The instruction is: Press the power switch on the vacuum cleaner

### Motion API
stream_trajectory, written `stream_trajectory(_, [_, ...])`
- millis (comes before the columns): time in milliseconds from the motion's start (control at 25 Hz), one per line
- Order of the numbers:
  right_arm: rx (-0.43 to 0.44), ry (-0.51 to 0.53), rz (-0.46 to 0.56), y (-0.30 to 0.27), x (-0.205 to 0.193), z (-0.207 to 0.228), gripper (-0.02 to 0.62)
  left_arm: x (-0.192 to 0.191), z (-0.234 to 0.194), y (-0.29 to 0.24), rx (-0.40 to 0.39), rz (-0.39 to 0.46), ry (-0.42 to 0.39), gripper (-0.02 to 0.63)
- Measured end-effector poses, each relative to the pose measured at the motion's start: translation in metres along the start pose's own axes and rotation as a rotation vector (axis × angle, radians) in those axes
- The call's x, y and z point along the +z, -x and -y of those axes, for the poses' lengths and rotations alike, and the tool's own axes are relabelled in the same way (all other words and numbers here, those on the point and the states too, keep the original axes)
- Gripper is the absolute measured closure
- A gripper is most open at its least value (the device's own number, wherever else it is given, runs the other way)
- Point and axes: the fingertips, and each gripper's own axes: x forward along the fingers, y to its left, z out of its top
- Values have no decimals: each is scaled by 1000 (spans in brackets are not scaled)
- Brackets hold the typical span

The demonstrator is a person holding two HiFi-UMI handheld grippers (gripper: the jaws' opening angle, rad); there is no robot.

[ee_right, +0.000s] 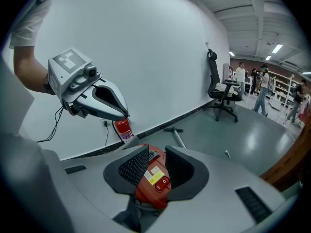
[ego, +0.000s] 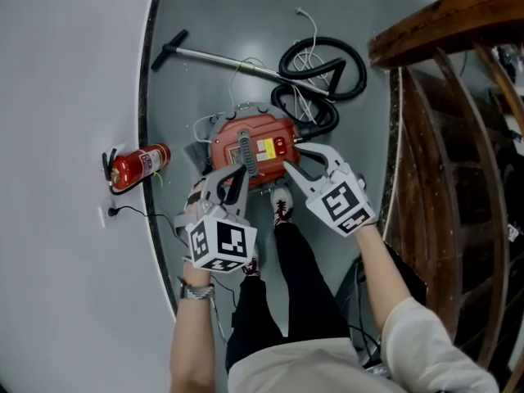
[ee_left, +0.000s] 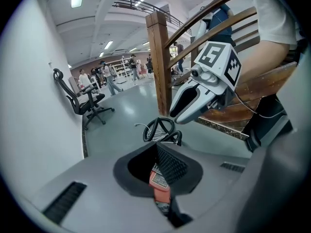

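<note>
Looking down the right claw, I see its jaws standing well apart with nothing between them. The red vacuum sits on the floor straight beyond the gap. The switch, a small red button beside a yellow label, shows just off the tip of the jaw on the outer side, a little below it. From the head view the right claw hangs over the near edge of the vacuum, with the switch just ahead of its tips. I cannot see any contact between tip and button.

The left claw hovers beside the right one, over the vacuum's near left corner. Its jaws leave only a narrow slit and hold nothing. Through that slit I catch a strip of red body.

My read is that the approach is nearly finished and the press itself is not yet done. What is left is to line one right jaw tip over the button and push down. The hose lies beyond both claws, and an extinguisher lies off to the left, both clear of the work.
</note>
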Motion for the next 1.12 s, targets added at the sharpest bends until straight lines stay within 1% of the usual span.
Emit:
stream_trajectory(280, [-22, -36, -21, -17, -18, 16, 483, -10, 1, -10, 0, -15, 15, 607])
stream_trajectory(440, [-30, -69, -63, -33, -43, 23, 482, -15, 3, -15, -3, -21, 22, 607])
stream_trajectory(600, [-32, -55, -129, -49, -67, 24, 479, -20, 4, -19, -10, -23, 34, 607])
stream_trajectory(880, [-47, -76, -160, -66, -86, 28, 479, -29, 10, -24, -25, -30, 56, 607])
stream_trajectory(1000, [-38, -63, -196, -77, -97, 32, 479, -29, 14, -26, -37, -31, 54, 607])
stream_trajectory(1120, [-44, -77, -218, -86, -105, 37, 479, -30, 18, -28, -49, -35, 50, 607])
